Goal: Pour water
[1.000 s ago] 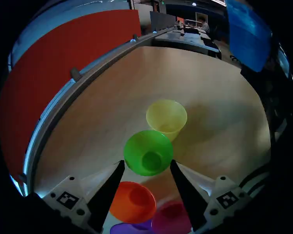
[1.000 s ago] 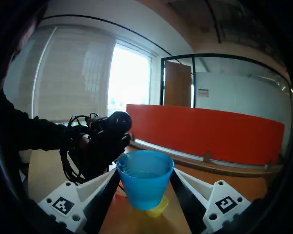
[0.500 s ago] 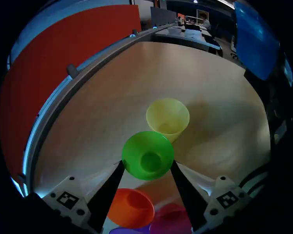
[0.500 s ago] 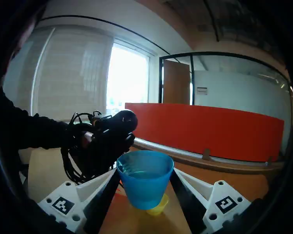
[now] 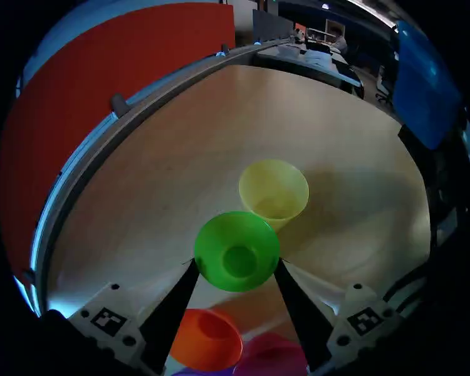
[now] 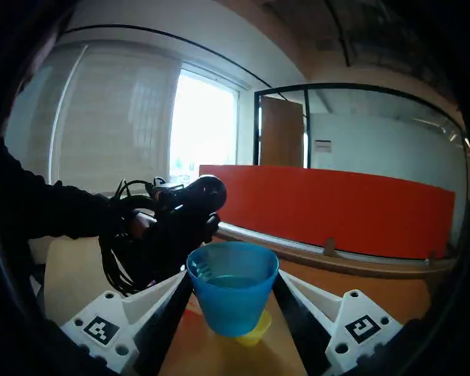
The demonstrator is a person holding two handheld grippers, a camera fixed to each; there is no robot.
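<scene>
In the left gripper view my left gripper (image 5: 236,266) is shut on a green cup (image 5: 237,250), held above the wooden table (image 5: 172,163) and seen from above; it looks empty. A yellow cup (image 5: 274,191) stands on the table just beyond it. The blue cup (image 5: 423,88) hangs at the upper right. In the right gripper view my right gripper (image 6: 232,285) is shut on that blue cup (image 6: 232,288), upright with water in it. The yellow cup (image 6: 255,332) peeks out below it. The left gripper (image 6: 172,232), held by a hand in a dark sleeve, is to the left.
An orange cup (image 5: 207,338) and a magenta cup (image 5: 272,354) stand on the table under my left fingers. A red partition (image 5: 97,94) with a grey rail runs along the table's far edge. Bare tabletop stretches beyond the yellow cup.
The left gripper has lifted the green cup slightly; the orange and magenta cups have slid lower in its view. The blue cup stays upright, held almost still.
</scene>
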